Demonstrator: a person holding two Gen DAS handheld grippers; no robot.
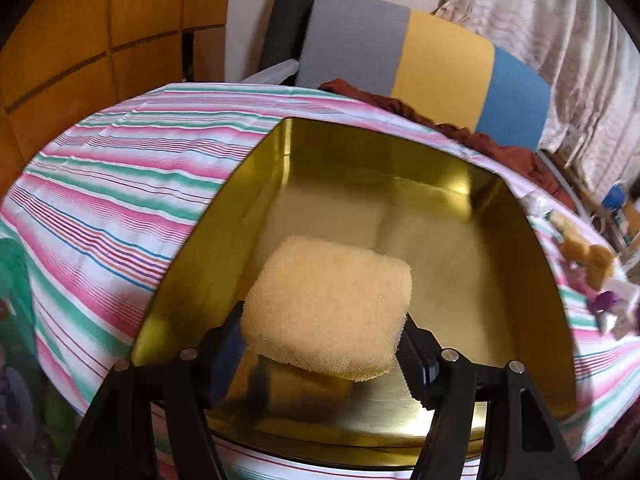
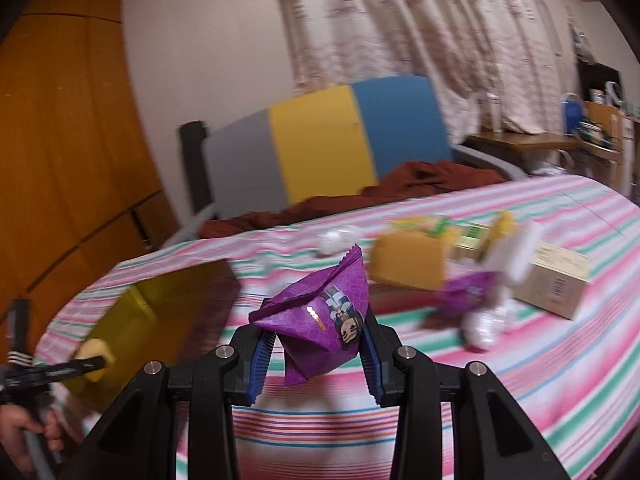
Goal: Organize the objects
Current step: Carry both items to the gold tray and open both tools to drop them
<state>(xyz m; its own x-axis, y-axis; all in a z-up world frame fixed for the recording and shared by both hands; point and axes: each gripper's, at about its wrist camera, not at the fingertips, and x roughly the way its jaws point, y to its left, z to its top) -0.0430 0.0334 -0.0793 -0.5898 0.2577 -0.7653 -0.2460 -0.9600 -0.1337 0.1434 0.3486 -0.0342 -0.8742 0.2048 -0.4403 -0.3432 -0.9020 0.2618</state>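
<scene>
While over the gold tin [image 1: 460,208], sponge [image 1: 328,304] between half-open left jaws; purple packet [image 2: 320,328] pinched in right jaws.

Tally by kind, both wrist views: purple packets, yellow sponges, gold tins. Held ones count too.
purple packets: 2
yellow sponges: 3 (the last is blurred)
gold tin: 1
Total: 6

Black jaws, ribbed blue pads [image 2: 260,364], silver screws.
</scene>
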